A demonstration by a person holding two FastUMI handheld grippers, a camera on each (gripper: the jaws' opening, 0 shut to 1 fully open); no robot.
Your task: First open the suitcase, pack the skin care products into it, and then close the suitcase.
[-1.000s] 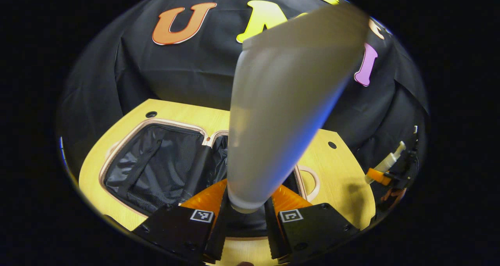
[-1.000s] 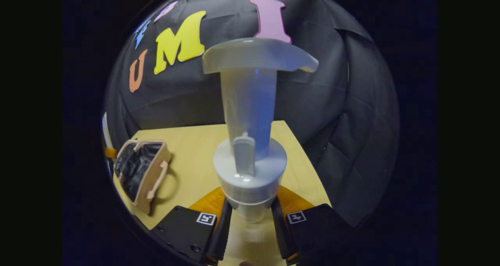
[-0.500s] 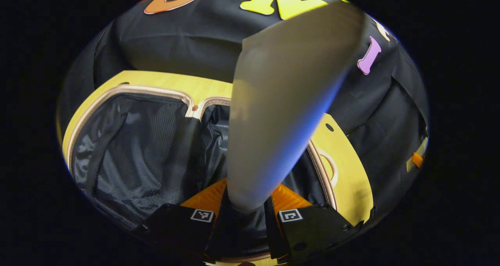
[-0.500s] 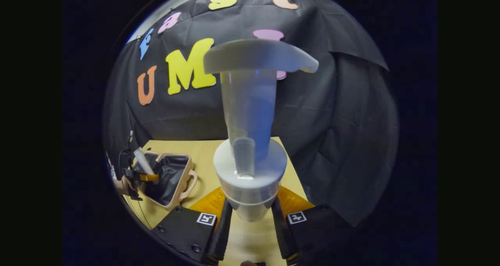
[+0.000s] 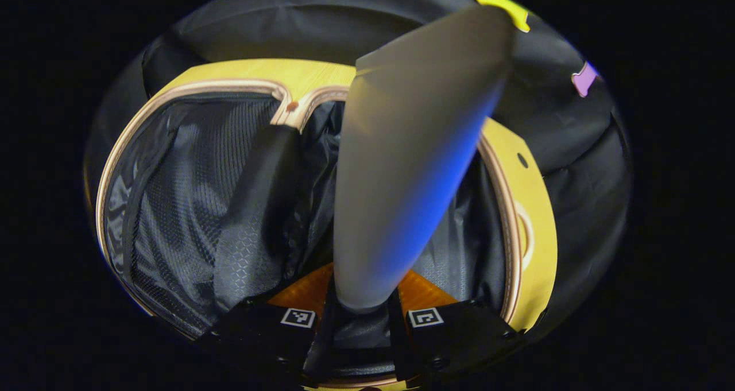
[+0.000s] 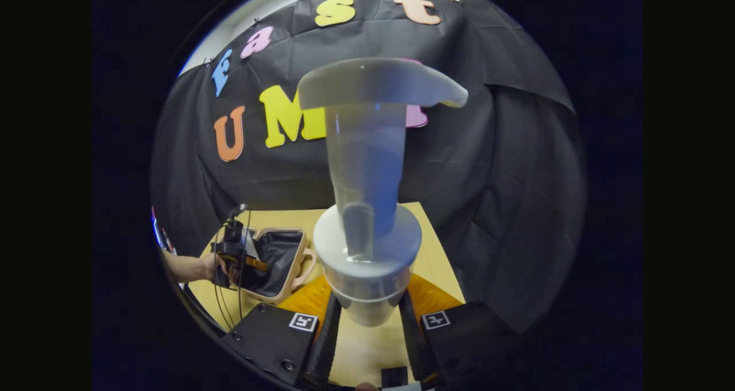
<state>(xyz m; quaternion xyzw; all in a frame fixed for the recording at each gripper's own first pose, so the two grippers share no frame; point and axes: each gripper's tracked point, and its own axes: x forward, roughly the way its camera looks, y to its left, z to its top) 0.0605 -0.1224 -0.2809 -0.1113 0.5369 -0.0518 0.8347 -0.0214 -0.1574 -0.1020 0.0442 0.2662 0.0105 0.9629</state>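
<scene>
Left gripper view, tube [image 5: 402,167] clamped between fingers [image 5: 313,290], over open suitcase [image 5: 195,196]

The suitcase [image 5: 189,207] lies open on the bench [image 5: 534,219], with its two halves side by side. The left tongs [image 5: 360,316] are above the right half and hold a tube [image 5: 402,167] between their fingers. In the right gripper view, the suitcase is at the left of the bench, and the right tongs [image 6: 367,328], holding a pump bottle [image 6: 367,207], are well apart to its right.
</scene>
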